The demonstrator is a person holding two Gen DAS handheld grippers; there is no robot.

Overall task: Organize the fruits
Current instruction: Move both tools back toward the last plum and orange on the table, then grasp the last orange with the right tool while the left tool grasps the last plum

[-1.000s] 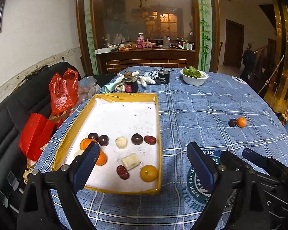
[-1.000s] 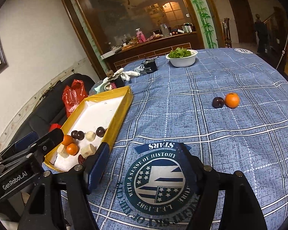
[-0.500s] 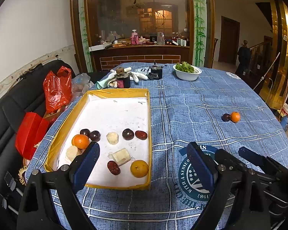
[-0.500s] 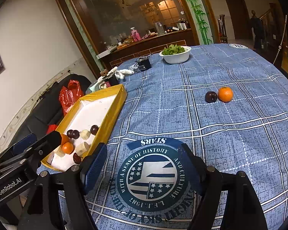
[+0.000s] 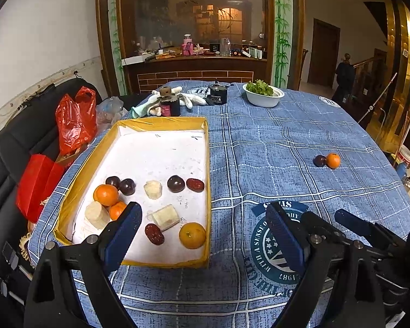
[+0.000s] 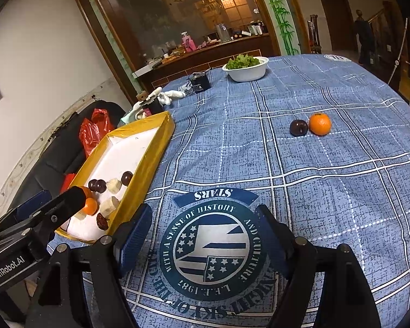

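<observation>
both grippers empty: left gripper (image 5: 202,227) spread wide, right gripper (image 6: 205,235) jaws just been opening.

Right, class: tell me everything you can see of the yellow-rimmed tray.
The tray is a shallow rectangular box, apparently cardboard, with yellow walls and a scuffed white floor. It lies flat on the blue checked tablecloth at the table's left edge. Its near half holds oranges, dark plums, red dates and pale fruit chunks; its far half is bare.

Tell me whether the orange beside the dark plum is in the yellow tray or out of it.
Out. The orange rests on the blue tablecloth touching the dark plum, far from the yellow tray.
</observation>
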